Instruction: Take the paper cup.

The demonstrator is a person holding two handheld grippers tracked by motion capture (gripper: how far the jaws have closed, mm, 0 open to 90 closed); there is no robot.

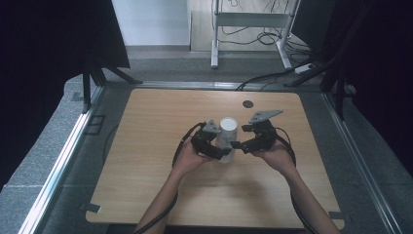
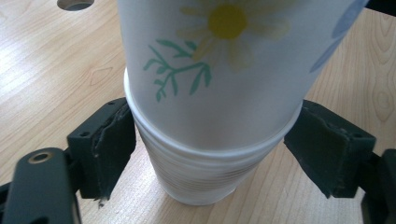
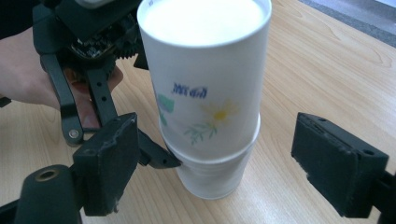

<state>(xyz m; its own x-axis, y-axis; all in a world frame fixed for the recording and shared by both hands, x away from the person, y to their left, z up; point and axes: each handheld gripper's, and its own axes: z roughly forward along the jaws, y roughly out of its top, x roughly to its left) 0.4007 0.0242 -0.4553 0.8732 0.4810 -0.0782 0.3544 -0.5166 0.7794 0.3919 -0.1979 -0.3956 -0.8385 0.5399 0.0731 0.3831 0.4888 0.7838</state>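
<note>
Two grippers meet near the middle of the wooden counter (image 1: 146,161) in the high view, the left gripper (image 1: 220,151) and right gripper (image 1: 238,145) flanking a white stack of paper cups (image 1: 227,137) that stands upright between them, each gripper held in a hand coming from the bottom edge; a small dark hole (image 1: 248,104) sits in the counter farther back. In the left gripper view, its jaws press on either side of the stack of paper cups (image 2: 219,112), pinching the rim of the lower cup where the upper cup, printed with a yellow daisy and green sprig, nests into it. In the right gripper view, the right gripper's jaws are spread wide on either side of the stack (image 3: 208,107), clear of it, while the left gripper (image 3: 161,158) reaches in from the left with one jaw tip touching the lower cup's rim.
</note>
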